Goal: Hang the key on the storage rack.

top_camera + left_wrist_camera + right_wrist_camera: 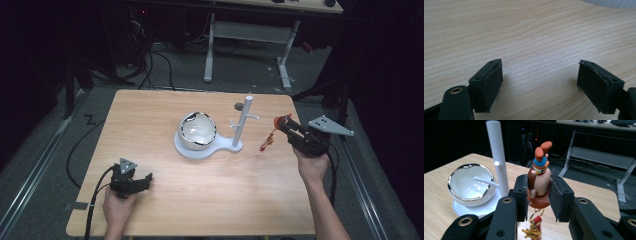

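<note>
Right gripper (538, 195) clamps a cartoon figure keychain (539, 182), right of the white stand (242, 122). Left gripper (540, 86) rests near left on the table (165, 107), jaws wide, nothing between.

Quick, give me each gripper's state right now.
Left gripper: open, nothing between the jaws, low over the table.
Right gripper: shut on the figurine keychain.

Keychain charm (532, 230) cut off below.

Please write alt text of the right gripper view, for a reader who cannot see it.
The right gripper holds a small cartoon figure keychain between its two black jaws, with a red and gold charm hanging below. Behind it, on the wooden table, a white stand with pegs rises beside a white bowl with a shiny rim.
</note>
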`<state>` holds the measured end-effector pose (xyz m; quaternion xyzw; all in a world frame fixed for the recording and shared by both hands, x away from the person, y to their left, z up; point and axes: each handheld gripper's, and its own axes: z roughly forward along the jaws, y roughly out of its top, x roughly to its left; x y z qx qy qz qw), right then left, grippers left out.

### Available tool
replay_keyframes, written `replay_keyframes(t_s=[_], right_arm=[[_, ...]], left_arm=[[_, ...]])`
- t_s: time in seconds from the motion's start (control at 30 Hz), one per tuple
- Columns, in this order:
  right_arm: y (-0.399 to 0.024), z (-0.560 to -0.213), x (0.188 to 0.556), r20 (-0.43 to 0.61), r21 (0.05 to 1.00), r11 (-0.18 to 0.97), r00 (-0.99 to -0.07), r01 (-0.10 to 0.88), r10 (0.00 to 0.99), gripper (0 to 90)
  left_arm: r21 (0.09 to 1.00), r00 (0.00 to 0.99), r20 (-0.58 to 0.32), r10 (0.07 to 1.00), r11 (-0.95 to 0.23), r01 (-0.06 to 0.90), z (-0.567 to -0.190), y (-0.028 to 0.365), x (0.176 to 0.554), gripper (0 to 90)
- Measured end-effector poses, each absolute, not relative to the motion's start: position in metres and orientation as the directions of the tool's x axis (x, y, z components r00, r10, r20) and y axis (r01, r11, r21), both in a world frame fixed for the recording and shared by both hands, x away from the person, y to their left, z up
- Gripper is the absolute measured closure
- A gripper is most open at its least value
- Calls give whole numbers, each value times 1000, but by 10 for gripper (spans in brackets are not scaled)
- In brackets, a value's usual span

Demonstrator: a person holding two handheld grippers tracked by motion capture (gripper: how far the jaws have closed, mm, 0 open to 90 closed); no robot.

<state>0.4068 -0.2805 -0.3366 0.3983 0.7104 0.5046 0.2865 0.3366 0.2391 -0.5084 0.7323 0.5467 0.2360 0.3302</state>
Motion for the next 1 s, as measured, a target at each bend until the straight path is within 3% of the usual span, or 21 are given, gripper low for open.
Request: replay_keyframes(t_s=[1.0], right_arm=[[-249,-295,412,-34,957,197,-594,212,804,688]], left_arm=[[742,291,-14,957,-185,644,-509,239,337,213]])
